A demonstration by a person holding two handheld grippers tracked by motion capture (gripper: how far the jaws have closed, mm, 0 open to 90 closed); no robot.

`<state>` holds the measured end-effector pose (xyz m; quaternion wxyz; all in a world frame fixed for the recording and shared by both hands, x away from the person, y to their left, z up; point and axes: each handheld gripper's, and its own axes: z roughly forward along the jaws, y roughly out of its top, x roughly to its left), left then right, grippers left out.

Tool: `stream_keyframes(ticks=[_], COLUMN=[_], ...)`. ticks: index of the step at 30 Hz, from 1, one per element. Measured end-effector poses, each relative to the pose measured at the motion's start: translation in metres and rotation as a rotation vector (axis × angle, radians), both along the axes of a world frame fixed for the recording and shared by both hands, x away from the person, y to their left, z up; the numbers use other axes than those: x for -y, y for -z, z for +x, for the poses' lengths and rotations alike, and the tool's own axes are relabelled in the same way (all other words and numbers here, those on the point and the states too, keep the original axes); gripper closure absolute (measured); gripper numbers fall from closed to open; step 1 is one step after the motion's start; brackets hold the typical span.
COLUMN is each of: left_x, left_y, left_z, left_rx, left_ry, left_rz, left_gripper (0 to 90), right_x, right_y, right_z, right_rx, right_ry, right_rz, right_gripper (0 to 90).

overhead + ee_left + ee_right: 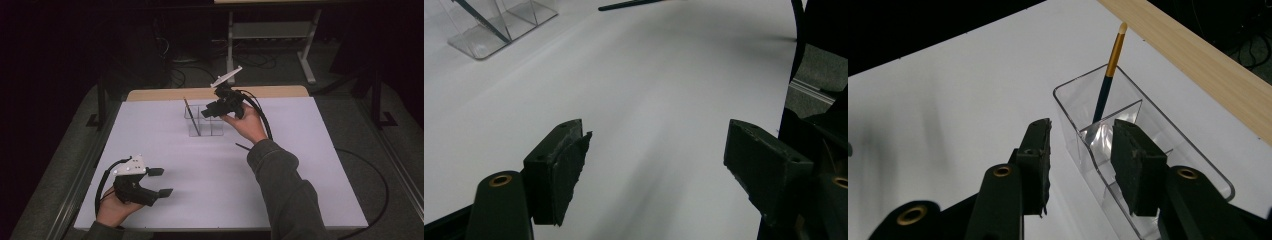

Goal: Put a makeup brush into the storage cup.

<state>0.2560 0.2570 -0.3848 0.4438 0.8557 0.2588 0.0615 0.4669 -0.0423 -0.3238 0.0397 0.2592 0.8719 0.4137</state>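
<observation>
brush: dark handle, gold ferrule, pale tip [1108, 80]; standing tilted in the end compartment of the clear organizer [1068, 107], leaning on the wall. Likely just dropped there, so the lean is doing the holding.
organizer position: sitting on the white table [165, 150] toward its far edge, near the middle of that edge, just short of the wooden strip [160, 94].
right gripper: [214, 112] hovering over the organizer, jaws standing part open with nothing between them; one jaw is sitting above a compartment, the other outside the near wall. Reading this as a release, not a grab.
left gripper: [159, 181] parking near the table's near-left corner, jaws wide, holding nothing. Probably idling, out of the way of the working hand.
second brush: [244, 147] lying flat on the table, beside the right sleeve, well apart from the organizer. My guess is it's next in line.
high view adding: the overall layout — both grippers, both hands, the organizer relative to the table's edges, the loose brush by the sleeve.
right gripper view adding: the compartment dividers, the brush colours, which cell it's in; the high view is too coarse for that.
left gripper view adding: a low look across the table, the organizer [499, 30] at one side and the loose brush [629, 5] lying farther off.
</observation>
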Motion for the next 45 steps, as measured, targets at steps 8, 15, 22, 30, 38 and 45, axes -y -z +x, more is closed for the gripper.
stream_keyframes(ticks=[8, 15, 22, 30, 38, 45], left_x=[-0.003, -0.004, -0.004, -0.007, -0.009, -0.009], left_y=[0.0, 0.0, 0.0, 0.0, 0.0, -0.001], left_z=[0.0, 0.0, 0.0, 0.001, 0.0, 0.001], left_rx=[0.004, 0.002, 0.001, 0.009, 0.011, 0.015], left_ry=[-0.001, -0.009, -0.012, -0.012, -0.018, -0.021], left_rz=[0.008, 0.004, 0.003, -0.007, -0.005, -0.002], left_gripper=[24.1, 23.9, 23.4, 23.1, 22.9, 22.9], right_x=[0.009, 0.021, 0.032, 0.042, 0.055, 0.07], right_y=[0.0, -0.001, -0.005, -0.005, -0.004, 0.0], right_z=[-0.006, -0.012, -0.016, -0.023, -0.028, -0.036], right_rx=[-0.006, -0.007, -0.008, -0.002, 0.003, 0.006], right_ry=[0.009, 0.017, 0.018, 0.026, 0.03, 0.04], right_rz=[0.008, 0.009, 0.012, 0.019, 0.015, 0.026], right_gripper=[54.9, 52.0, 50.8, 49.2, 42.8, 39.7])
